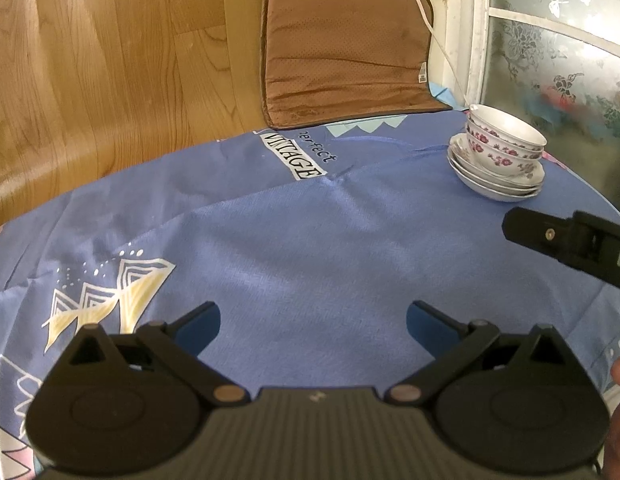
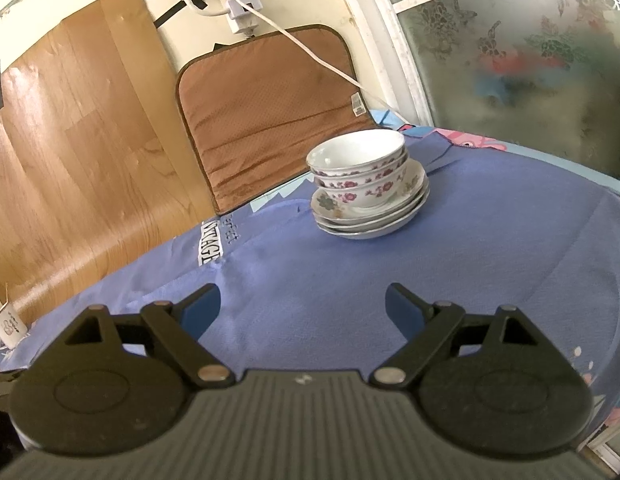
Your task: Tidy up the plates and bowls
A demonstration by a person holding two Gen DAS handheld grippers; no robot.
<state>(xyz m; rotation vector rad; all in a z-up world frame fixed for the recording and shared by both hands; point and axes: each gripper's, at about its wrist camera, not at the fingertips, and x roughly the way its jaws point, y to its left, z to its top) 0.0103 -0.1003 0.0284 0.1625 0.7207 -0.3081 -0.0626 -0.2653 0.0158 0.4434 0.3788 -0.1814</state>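
Note:
A stack of floral white bowls (image 2: 359,166) sits nested on a stack of white plates (image 2: 369,218) on the blue tablecloth (image 2: 349,288). The same bowls (image 1: 505,142) and plates (image 1: 495,186) show at the far right in the left wrist view. My left gripper (image 1: 313,326) is open and empty, over bare cloth, well short and left of the stack. My right gripper (image 2: 302,310) is open and empty, a short way in front of the stack. Part of the right gripper's body (image 1: 569,246) shows at the right edge of the left wrist view.
A brown cushion (image 2: 266,116) leans on the wall behind the table. A white cable (image 2: 310,52) runs from a power strip (image 2: 240,4) down past it. A frosted glass door (image 2: 529,60) stands at the right. A white mug (image 2: 6,326) sits at the far left.

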